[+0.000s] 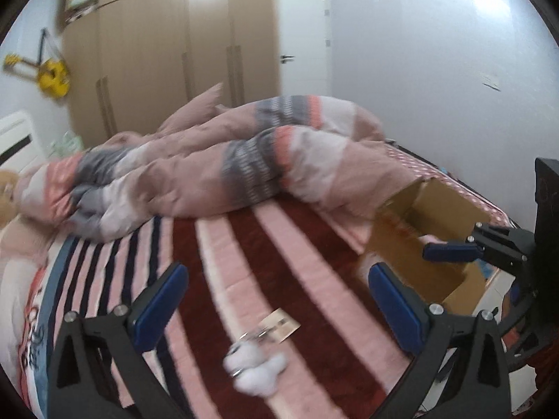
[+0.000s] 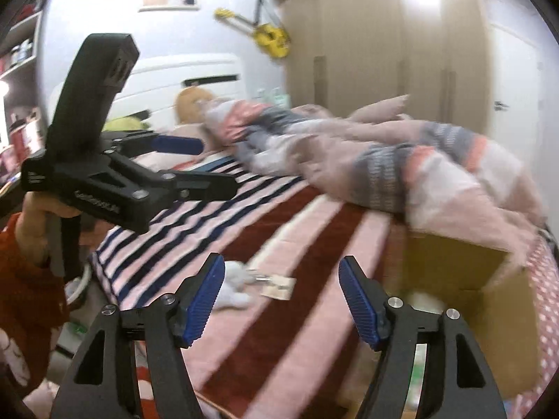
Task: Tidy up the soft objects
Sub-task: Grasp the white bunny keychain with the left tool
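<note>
A small white plush toy (image 1: 256,366) with a metal keyring and a paper tag (image 1: 281,324) lies on the striped bed. My left gripper (image 1: 279,300) is open and empty just above it. In the right wrist view the toy (image 2: 232,288) lies left of centre, and my right gripper (image 2: 281,300) is open and empty above the bed. An open cardboard box (image 1: 429,241) stands on the bed at the right, also in the right wrist view (image 2: 464,296). The right gripper (image 1: 450,251) shows over the box in the left wrist view. The left gripper (image 2: 185,160) shows at the left in the right wrist view.
A crumpled pink and grey duvet (image 1: 244,160) is heaped across the far side of the bed. A tan plush toy (image 2: 192,104) lies by the white headboard (image 2: 181,73). A wardrobe (image 1: 167,52) and a door (image 1: 304,42) stand behind. The bed's front edge is below me.
</note>
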Motion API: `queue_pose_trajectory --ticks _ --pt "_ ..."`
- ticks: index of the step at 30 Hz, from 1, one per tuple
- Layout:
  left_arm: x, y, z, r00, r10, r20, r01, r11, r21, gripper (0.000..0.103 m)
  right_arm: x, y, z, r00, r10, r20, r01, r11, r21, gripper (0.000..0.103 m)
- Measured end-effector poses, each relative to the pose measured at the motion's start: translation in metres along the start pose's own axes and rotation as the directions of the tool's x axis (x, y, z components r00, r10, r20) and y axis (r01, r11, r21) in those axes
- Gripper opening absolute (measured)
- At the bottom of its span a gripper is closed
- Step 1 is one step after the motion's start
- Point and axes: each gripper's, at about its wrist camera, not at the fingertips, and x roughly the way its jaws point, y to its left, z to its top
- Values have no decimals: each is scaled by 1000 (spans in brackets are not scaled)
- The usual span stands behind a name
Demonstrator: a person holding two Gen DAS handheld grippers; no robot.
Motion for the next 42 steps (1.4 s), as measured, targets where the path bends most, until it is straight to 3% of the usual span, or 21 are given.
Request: queue_pose_trajectory --ticks 4,9,18,20,23,27,33,42 --pt "-1 39 -30 999 24 -28 -25 998 -52 103 54 31 -3 993 95 -67 -95 995 -6 72" --pt "11 81 -70 996 42 -74 -48 995 -86 103 131 55 -27 969 170 -177 -168 985 23 78" --pt "62 131 -138 988 -53 -146 22 979 -204 102 217 60 -62 940 178 -292 -183 983 11 77" --pt "69 134 -145 986 -76 -151 42 975 -218 102 229 58 -64 932 171 -318 -180 984 4 74" --pt "78 137 -153 983 -103 -153 64 969 -239 102 242 53 -69 918 169 -359 -182 983 -2 53" --pt "87 131 -153 977 -148 -154 106 962 -252 102 238 47 -67 918 195 -346 -203 979 12 47" --pt "81 106 -136 947 -304 -102 269 926 -264 101 200 53 -54 950 192 -246 -201 980 -8 46" --pt "40 50 -83 913 -405 -51 389 902 -186 61 106 53 -15 985 163 -49 -164 986 -29 46"
